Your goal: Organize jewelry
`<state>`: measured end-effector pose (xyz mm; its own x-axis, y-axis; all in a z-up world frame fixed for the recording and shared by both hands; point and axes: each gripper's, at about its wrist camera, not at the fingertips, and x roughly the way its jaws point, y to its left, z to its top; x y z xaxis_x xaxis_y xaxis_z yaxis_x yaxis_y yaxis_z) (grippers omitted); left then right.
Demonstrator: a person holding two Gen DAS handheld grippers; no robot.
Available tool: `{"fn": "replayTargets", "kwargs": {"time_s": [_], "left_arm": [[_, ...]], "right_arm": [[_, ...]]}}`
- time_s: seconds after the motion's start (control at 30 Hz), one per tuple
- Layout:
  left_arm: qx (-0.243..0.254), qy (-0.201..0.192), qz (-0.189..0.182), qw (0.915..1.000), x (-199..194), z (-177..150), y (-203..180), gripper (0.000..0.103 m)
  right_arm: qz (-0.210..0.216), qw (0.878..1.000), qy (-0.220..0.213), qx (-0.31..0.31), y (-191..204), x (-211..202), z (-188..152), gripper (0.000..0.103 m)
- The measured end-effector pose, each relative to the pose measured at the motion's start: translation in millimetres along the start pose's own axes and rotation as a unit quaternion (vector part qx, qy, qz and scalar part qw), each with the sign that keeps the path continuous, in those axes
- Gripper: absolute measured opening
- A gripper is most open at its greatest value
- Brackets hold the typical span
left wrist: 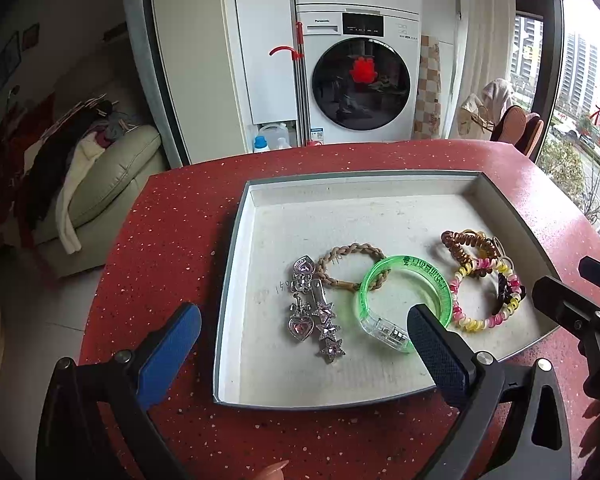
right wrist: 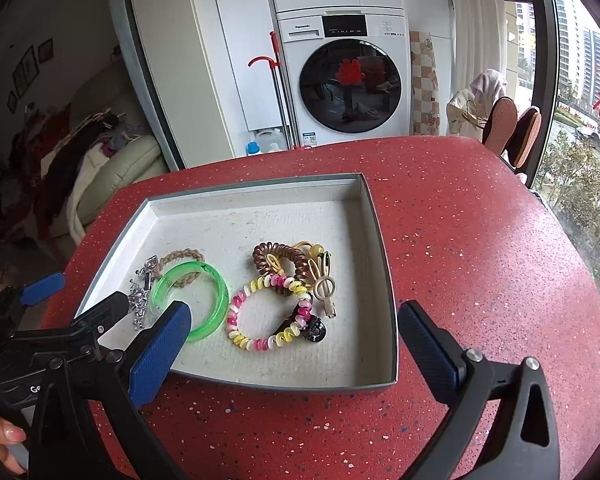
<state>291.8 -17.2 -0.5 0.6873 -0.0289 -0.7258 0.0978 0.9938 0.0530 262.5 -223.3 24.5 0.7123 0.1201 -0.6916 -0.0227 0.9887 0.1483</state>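
I hold my left hand-held gripper (left wrist: 304,340) wide and empty above the near edge of the tray (left wrist: 236,240), and my right hand-held gripper (right wrist: 294,340) just as wide and empty over the tray's near right corner; all the jewelry already lies inside the tray, which sits on the red tabletop (right wrist: 480,220), so I judge the gathering done and the sorting or a last check in hand. The green bangle (left wrist: 404,292) lies near the tray's front edge, overlapping the braided tan bracelet (left wrist: 350,266); the silver heart and star clips (left wrist: 316,316) lie toward the left wall; the pink and yellow coil tie (right wrist: 268,312) and the brown coil tie (right wrist: 280,260) crowd the right side. A next move, I think, calls for a narrow pinch on one rim without dragging its neighbour. The right view shows a cream clip (right wrist: 326,288) and a black clip (right wrist: 316,330) plainly; the left view shows the star clips sharply, which the right half hides behind my other gripper.
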Motion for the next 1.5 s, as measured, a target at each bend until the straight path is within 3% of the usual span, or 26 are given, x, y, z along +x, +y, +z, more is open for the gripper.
{"fn": "replayTargets", "kwargs": {"time_s": [0.3, 0.73, 1.5], "left_arm": [[-0.001, -0.012, 0.011, 0.9999, -10.1, -5.1, 2.1, 0.103], [-0.018, -0.055, 0.032, 0.9978, -42.3, -36.1, 7.5, 0.103], [-0.045, -0.059, 0.047, 0.9961, -77.9, -81.9, 6.9, 0.103]], "right_arm": [[-0.01, 1.0, 0.002, -0.002, -1.0, -4.6, -7.9, 0.103], [-0.041, 0.998, -0.046, -0.034, 18.3, -33.3, -33.8, 0.103], [-0.06, 0.995, -0.072, -0.04, 27.1, -74.5, -72.0, 0.103]]}}
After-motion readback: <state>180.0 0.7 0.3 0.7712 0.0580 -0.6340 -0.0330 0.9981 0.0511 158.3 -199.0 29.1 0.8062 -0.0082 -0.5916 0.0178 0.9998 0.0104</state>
